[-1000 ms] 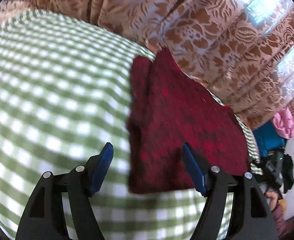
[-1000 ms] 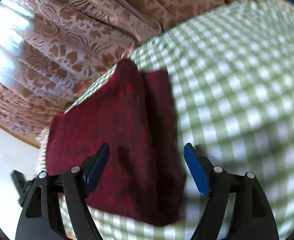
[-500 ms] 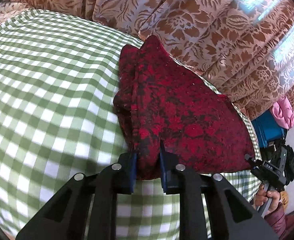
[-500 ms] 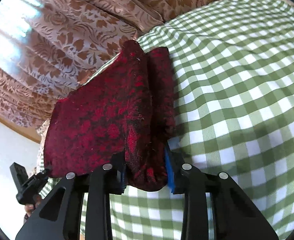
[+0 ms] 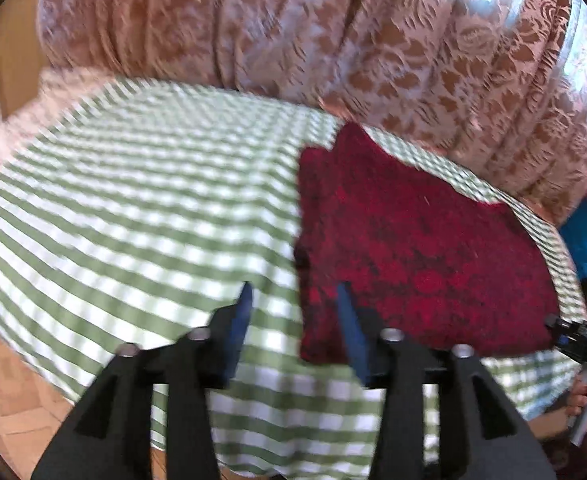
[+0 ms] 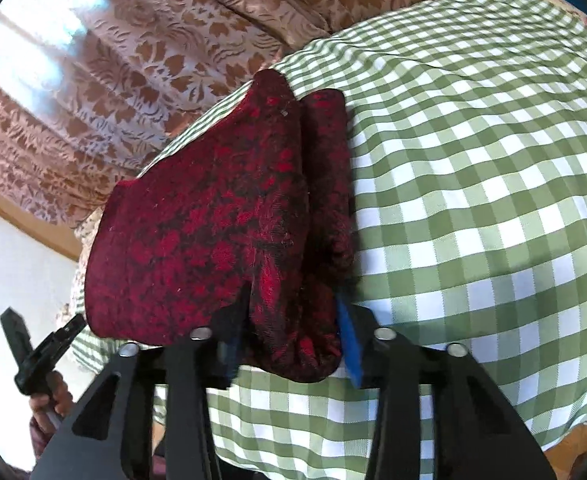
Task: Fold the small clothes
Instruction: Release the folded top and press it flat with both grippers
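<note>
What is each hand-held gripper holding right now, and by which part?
Left hand-held gripper: nothing, jaws just opened clear of the red cloth. Right hand-held gripper: its bunched near fold sits between jaws just opening; grip cannot be told.

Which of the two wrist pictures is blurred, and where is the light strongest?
Left wrist view: motion blur smears the checked tablecloth and red garment; glare through the curtain at upper right. Right wrist view: sharp; garment's pattern clear; brightest at upper left behind the curtain. Both views bend straight lines like a fisheye.
</note>
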Demonstrator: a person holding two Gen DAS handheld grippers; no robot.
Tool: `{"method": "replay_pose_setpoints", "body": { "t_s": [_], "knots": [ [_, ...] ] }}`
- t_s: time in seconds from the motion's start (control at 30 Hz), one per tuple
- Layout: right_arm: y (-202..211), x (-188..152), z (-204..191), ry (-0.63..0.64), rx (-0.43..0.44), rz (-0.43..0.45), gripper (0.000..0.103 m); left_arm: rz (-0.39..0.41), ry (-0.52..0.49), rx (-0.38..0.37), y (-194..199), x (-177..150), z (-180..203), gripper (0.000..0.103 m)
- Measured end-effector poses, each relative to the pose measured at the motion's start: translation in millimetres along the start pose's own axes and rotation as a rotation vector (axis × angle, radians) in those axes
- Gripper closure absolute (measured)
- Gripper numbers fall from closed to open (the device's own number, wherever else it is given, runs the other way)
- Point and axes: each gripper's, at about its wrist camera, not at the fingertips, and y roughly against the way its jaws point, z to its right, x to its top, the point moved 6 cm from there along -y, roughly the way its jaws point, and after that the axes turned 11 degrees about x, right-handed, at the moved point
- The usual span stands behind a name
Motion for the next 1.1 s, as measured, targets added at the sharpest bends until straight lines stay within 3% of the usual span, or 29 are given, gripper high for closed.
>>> {"method": "replay_pose_setpoints", "body": {
  "t_s": [0.2,0.43,0.5,0.7,0.87,1.1],
  "knots": [
    [16.6,20.0,-12.9,0.037,-0.032,0.076,0.053,0.047,-0.03,0.093,6.6,19.6,-4.6,0.052],
    [6.9,41.5,-38.1,0.095,-0.043,0.106,0.053,0.064,-0.042,0.123,5.7,30.6,-0.7,0.052],
    [1.8,47.2,-43.7,0.107,-0.044,0.113,0.037,0.063,-0.049,0.125,3.4,32.8,0.8,0.052],
    [-7.7,57.0,-49.9,0.126,-0.052,0.119,0.037,0.076,-0.075,0.153,-1.4,39.2,6.7,0.05],
    [-9.7,67.6,-50.8,0.137,-0.065,0.14,0.037,0.069,-0.086,0.146,-8.3,45.0,11.0,0.041],
    [-19.5,90.4,-48.8,0.144,-0.092,0.155,0.037,-0.033,-0.011,0.007,-39.1,58.9,11.2,0.043]
  ]
}}
